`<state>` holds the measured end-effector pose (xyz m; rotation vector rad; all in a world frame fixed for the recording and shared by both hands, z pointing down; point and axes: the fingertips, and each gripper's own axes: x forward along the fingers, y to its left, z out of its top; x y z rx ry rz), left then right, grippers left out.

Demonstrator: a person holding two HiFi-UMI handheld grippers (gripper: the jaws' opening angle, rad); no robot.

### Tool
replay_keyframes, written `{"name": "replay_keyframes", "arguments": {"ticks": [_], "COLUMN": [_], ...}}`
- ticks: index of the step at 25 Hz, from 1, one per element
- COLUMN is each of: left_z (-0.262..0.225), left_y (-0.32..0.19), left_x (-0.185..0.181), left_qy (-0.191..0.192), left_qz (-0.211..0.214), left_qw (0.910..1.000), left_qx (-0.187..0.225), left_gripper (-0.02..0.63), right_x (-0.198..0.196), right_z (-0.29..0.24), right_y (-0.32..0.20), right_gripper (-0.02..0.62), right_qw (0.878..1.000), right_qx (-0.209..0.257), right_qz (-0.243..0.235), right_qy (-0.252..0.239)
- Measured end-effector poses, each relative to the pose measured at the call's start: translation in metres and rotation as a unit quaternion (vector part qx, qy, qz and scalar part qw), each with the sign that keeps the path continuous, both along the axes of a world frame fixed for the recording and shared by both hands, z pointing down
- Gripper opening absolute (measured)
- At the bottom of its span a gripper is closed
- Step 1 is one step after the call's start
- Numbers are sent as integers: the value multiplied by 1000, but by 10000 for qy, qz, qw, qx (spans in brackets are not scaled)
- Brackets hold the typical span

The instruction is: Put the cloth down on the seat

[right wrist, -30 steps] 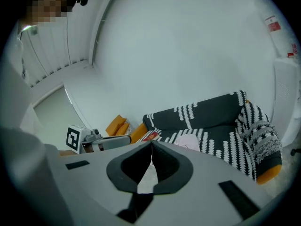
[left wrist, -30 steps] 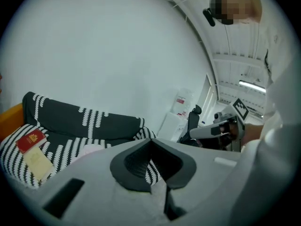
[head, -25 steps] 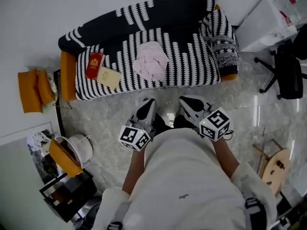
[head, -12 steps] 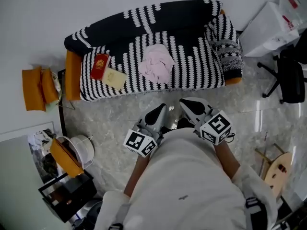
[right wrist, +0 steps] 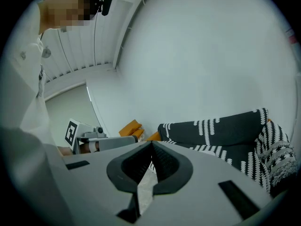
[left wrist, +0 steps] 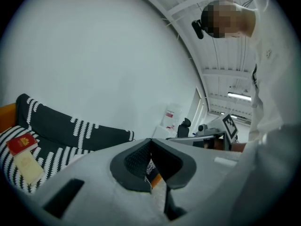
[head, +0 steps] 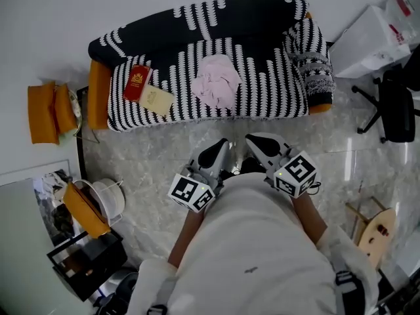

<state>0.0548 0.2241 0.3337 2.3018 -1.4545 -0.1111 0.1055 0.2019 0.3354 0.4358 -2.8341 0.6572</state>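
Observation:
The pink cloth (head: 218, 86) lies crumpled on the middle of the seat of the black-and-white striped sofa (head: 275, 94), with nothing holding it. Both grippers hang close to the person's body over the marble floor, well short of the sofa. In the head view the left gripper (head: 222, 147) and the right gripper (head: 253, 140) point toward the sofa, side by side. The left gripper view shows its jaws (left wrist: 151, 142) pressed together and empty. The right gripper's jaws (right wrist: 151, 147) are likewise shut with nothing between them.
A red book (head: 137, 84) and a cream booklet (head: 155, 100) lie on the sofa's left end, a patterned throw (head: 314, 64) on its right arm. Orange cushions (head: 46, 113) and a white bucket (head: 108, 199) stand left. An office chair (head: 394, 104) and a wooden stool (head: 374, 231) stand right.
The left gripper has swung slightly right, closer to the right gripper. The cloth stays where it lies on the seat. Both grippers remain shut.

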Motion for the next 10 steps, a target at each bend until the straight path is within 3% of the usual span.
{"name": "replay_keyframes", "arguments": {"ticks": [10], "left_z": [2], "left_y": [8], "left_x": [-4], "left_qy": [56], "left_qz": [-73], "left_qw": [10000], "left_qx": [-26], "left_gripper": [12], "right_x": [-5], "right_z": [0], "right_y": [10], "right_gripper": [8], "right_qw": [9999], "right_qx": [66], "right_qz": [-109], "right_qy": [62]}}
